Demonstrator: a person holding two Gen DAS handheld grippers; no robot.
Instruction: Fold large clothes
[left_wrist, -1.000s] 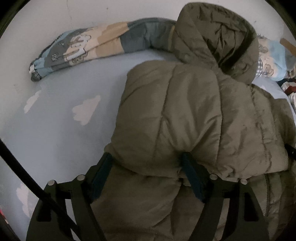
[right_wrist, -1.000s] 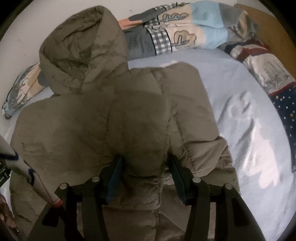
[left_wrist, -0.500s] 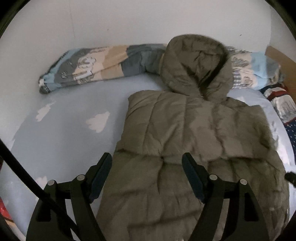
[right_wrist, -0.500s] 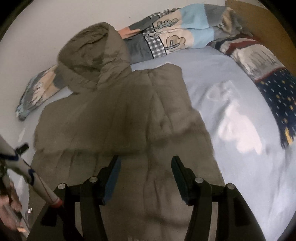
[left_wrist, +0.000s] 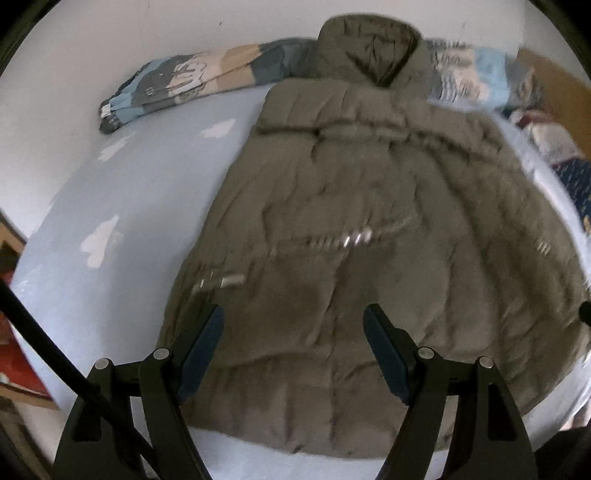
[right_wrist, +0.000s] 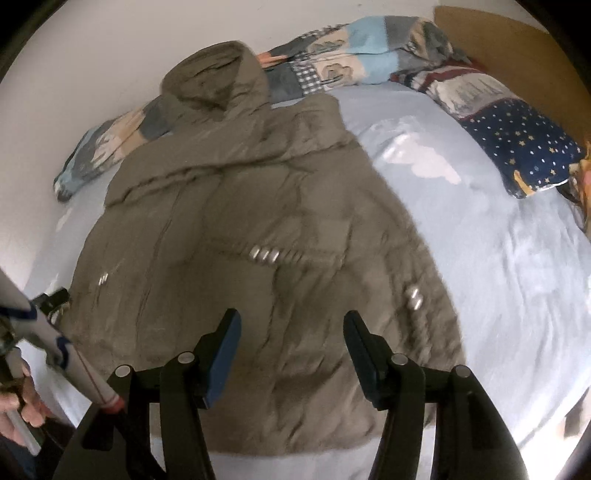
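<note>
Two snaps blurred, coat (left_wrist: 369, 229) hem cropped

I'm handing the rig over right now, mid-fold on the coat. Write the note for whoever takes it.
Left gripper: open, empty, above the coat's hem.
Right gripper: open, empty, also above the hem.
Puffer coat: olive, flat on the blue sheet, hood toward the wall against the rolled quilt. Star-print pillow lies off to its right.
Done: both sleeves seem folded in across the chest.
Left: fold the body hem to hood, probably tuck the hood, then tidy.
</note>
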